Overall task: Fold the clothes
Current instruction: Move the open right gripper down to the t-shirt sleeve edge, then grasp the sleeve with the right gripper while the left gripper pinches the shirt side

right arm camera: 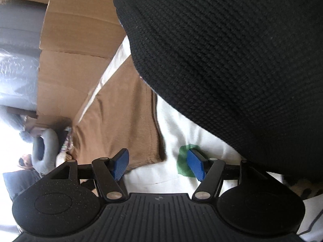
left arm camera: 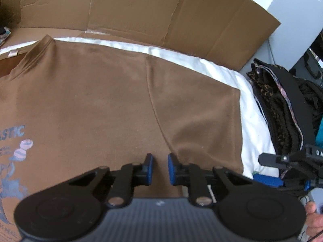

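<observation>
A brown t-shirt [left arm camera: 101,100] with a pale blue print lies spread flat on a white sheet [left arm camera: 252,121], collar at the far left, one short sleeve to the right. My left gripper [left arm camera: 160,168] hovers over the shirt near the sleeve seam, jaws a little apart and empty. My right gripper [right arm camera: 157,166] is wide open and empty above the white sheet [right arm camera: 181,125], just off the sleeve's edge [right arm camera: 121,121]. It also shows at the right edge of the left wrist view [left arm camera: 268,159]. A black knit garment [right arm camera: 232,60] fills the upper right of the right wrist view.
Flattened cardboard [left arm camera: 141,6] stands behind the sheet. A heap of dark clothes [left arm camera: 282,104] lies to the right of the sheet. A small green patch [right arm camera: 184,161] sits on the sheet by the right finger. Grey objects [right arm camera: 18,60] are at the left.
</observation>
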`<state>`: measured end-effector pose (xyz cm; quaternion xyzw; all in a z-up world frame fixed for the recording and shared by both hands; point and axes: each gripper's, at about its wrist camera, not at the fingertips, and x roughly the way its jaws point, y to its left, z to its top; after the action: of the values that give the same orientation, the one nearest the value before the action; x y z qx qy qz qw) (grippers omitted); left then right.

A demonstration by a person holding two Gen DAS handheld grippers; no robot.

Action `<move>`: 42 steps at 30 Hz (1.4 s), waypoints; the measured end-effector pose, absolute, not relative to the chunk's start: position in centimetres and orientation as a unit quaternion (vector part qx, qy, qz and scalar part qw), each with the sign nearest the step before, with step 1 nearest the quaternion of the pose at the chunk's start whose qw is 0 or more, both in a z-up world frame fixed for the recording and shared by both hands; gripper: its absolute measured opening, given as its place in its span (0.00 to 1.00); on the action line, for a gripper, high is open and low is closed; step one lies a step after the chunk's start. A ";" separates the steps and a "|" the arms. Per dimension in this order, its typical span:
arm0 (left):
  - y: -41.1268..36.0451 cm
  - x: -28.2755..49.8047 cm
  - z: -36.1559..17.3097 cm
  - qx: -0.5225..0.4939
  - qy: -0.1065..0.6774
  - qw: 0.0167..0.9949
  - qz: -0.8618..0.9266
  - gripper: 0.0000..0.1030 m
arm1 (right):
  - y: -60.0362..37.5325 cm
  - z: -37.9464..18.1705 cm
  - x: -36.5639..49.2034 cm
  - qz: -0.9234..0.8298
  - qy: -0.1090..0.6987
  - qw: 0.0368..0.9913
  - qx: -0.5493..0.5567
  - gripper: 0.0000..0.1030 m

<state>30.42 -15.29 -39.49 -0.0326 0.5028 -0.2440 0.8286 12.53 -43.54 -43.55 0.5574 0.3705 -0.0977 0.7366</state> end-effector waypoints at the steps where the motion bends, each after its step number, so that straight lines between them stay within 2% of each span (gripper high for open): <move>1: -15.2 30.4 -39.6 -0.034 0.504 0.828 -0.243 0.15 | -43.4 -43.6 12.7 -0.094 0.369 0.733 0.564 0.65; 3: -15.2 30.4 -39.9 -0.035 0.507 0.826 -0.242 0.14 | -43.1 -43.7 13.1 -0.085 0.369 0.726 0.574 0.60; 10: -14.9 30.1 -40.2 -0.028 0.508 0.825 -0.247 0.13 | -41.1 -44.4 14.8 -0.063 0.384 0.711 0.585 0.60; 14: -14.5 29.8 -40.3 -0.023 0.507 0.824 -0.250 0.13 | -41.8 -44.9 14.0 -0.082 0.364 0.700 0.609 0.57; 16: -14.5 29.7 -40.3 -0.020 0.508 0.824 -0.251 0.13 | -42.2 -45.1 13.8 -0.102 0.352 0.697 0.617 0.43; 18: -14.4 29.6 -40.2 -0.018 0.508 0.823 -0.252 0.13 | -42.4 -45.0 13.9 -0.114 0.352 0.703 0.608 0.17; 20: -14.4 29.6 -40.2 -0.017 0.509 0.823 -0.253 0.13 | -42.4 -44.5 14.0 -0.109 0.349 0.711 0.601 0.08; 36: -15.4 28.8 -39.1 -0.024 0.500 0.823 -0.267 0.13 | -42.4 -38.1 16.8 -0.061 0.308 0.784 0.535 0.05; 42: -14.8 28.9 -40.4 -0.087 0.514 0.817 -0.247 0.09 | -42.4 -36.8 16.0 -0.032 0.310 0.799 0.514 0.05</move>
<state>28.86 -14.80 -40.41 -0.0866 0.5144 -0.2466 0.8168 16.03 -42.39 -36.81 0.5144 0.3099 -0.0316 0.7990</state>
